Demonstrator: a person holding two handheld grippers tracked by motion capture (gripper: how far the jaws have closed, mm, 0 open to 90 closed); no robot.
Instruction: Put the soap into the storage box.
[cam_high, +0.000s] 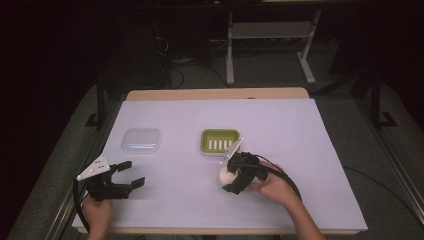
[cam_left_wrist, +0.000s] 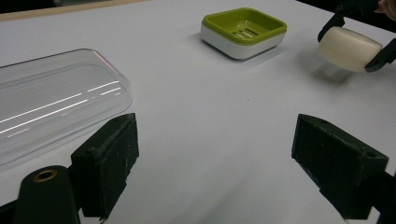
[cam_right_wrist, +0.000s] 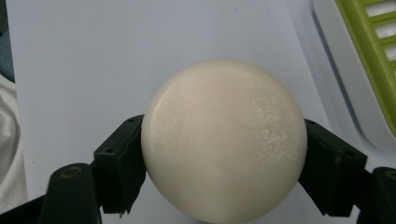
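Right gripper view: unmarked soap (cam_right_wrist: 224, 140) between jaws.

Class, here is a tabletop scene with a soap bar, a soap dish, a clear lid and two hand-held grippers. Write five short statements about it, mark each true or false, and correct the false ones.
1. The right gripper is shut on the soap bar. True.
2. The soap bar lies inside the green soap dish. False: it is held clear of the dish, beside it.
3. The left gripper is open and holds nothing. True.
4. The clear lid covers the soap dish. False: it lies apart on the white sheet, to the dish's left.
5. The soap dish is red. False: it is green with a white base.
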